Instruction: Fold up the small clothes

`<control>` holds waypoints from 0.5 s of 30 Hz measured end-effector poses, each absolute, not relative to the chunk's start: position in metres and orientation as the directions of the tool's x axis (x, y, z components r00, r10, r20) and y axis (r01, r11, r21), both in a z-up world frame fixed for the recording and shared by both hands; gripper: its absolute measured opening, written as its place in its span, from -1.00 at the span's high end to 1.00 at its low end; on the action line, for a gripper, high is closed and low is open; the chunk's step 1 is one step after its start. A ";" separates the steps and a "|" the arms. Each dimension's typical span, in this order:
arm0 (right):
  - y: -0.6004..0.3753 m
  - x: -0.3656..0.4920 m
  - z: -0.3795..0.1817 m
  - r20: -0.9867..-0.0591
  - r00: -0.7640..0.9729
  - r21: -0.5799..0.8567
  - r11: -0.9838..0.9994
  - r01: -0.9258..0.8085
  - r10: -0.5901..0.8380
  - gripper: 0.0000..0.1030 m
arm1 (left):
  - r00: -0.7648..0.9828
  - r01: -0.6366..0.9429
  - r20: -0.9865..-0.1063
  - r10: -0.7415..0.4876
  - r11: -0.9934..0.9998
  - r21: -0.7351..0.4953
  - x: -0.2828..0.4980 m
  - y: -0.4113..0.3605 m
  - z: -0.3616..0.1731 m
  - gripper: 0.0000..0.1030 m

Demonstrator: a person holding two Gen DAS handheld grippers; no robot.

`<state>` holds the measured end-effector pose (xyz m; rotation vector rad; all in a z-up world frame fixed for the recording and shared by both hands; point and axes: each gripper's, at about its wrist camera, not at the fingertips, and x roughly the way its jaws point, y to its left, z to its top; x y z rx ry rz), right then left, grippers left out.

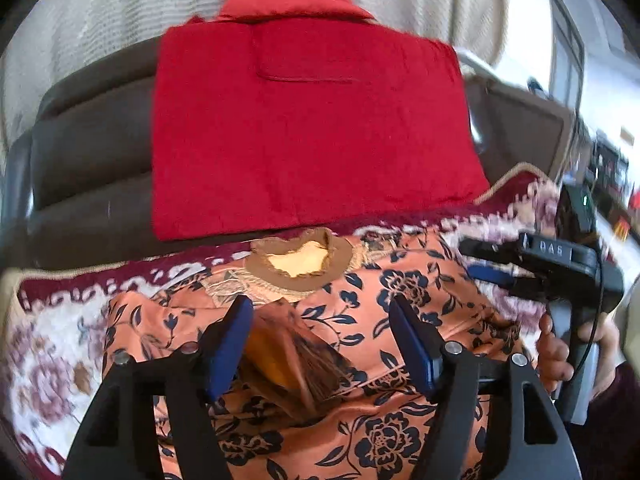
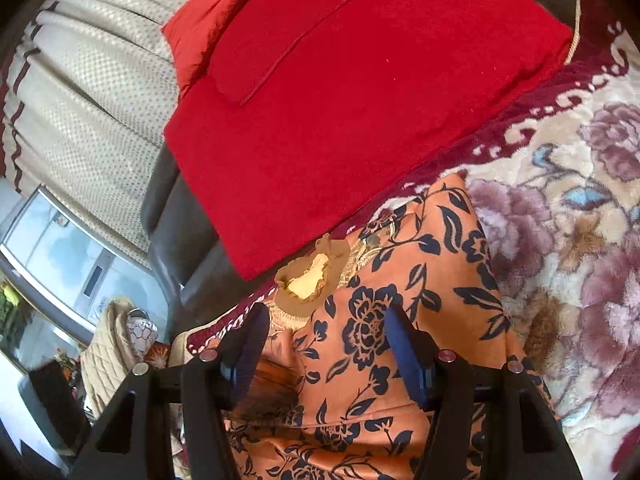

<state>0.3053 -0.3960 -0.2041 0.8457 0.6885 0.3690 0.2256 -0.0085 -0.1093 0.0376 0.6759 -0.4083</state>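
Orange floral garment (image 1: 400,292) lies flat, brown neckline (image 1: 300,266) toward red cushion (image 1: 308,128).

The orange floral garment (image 1: 400,304) is cut off by the bottom edge in both views. Its lower hem is not visible. In the left wrist view, the shelves (image 1: 608,168) at far right are blurred; contents cannot be identified. The red cushion (image 2: 360,92) is cropped at the top edge of the right wrist view.
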 end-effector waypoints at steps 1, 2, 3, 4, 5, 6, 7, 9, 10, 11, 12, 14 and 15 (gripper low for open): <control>-0.396 0.306 -0.204 -0.408 0.721 0.785 0.618 -0.035 0.560 -0.26 | 0.714 0.350 -0.596 -0.367 0.925 -0.150 0.228 0.010 -0.109 -0.41; -0.395 0.306 -0.205 -0.412 0.716 0.782 0.622 -0.039 0.563 -0.28 | 0.726 0.319 -0.580 -0.369 0.928 -0.191 0.226 0.018 -0.106 -0.47; -0.393 0.306 -0.206 -0.416 0.712 0.779 0.626 -0.042 0.566 -0.29 | 0.747 0.261 -0.558 -0.360 0.932 -0.252 0.231 0.040 -0.108 -0.52; -0.389 0.308 -0.206 -0.421 0.703 0.774 0.631 -0.050 0.573 -0.29 | 0.769 0.189 -0.543 -0.336 0.932 -0.309 0.237 0.061 -0.113 -0.53; -0.384 0.308 -0.205 -0.425 0.694 0.771 0.634 -0.058 0.581 -0.30 | 0.781 0.126 -0.543 -0.308 0.930 -0.346 0.243 0.079 -0.119 -0.53; -0.373 0.309 -0.205 -0.431 0.685 0.767 0.639 -0.066 0.588 -0.30 | 0.788 0.068 -0.551 -0.275 0.928 -0.365 0.247 0.096 -0.128 -0.53; -0.362 0.310 -0.205 -0.441 0.664 0.757 0.647 -0.086 0.604 -0.30 | 0.794 0.005 -0.562 -0.231 0.928 -0.373 0.252 0.112 -0.138 -0.53; -0.340 0.311 -0.203 -0.455 0.624 0.735 0.663 -0.140 0.636 -0.31 | 0.798 -0.091 -0.582 -0.156 0.923 -0.373 0.258 0.138 -0.158 -0.53; -0.327 0.311 -0.201 -0.456 0.602 0.724 0.667 -0.177 0.655 -0.38 | 0.788 -0.134 -0.602 -0.125 0.920 -0.367 0.260 0.150 -0.170 -0.53; -0.313 0.309 -0.199 -0.454 0.582 0.714 0.666 -0.216 0.675 -0.48 | 0.775 -0.164 -0.622 -0.108 0.917 -0.364 0.263 0.154 -0.180 -0.53; -0.297 0.306 -0.196 -0.453 0.565 0.698 0.668 -0.257 0.690 -0.51 | 0.739 -0.215 -0.668 -0.084 0.911 -0.353 0.270 0.160 -0.191 -0.53; -0.268 0.299 -0.191 -0.464 0.546 0.656 0.685 -0.317 0.697 -0.65 | 0.680 -0.244 -0.729 -0.086 0.910 -0.335 0.284 0.163 -0.206 -0.53; -0.253 0.296 -0.190 -0.472 0.539 0.629 0.695 -0.347 0.697 -0.67 | 0.666 -0.250 -0.741 -0.085 0.911 -0.330 0.288 0.164 -0.211 -0.53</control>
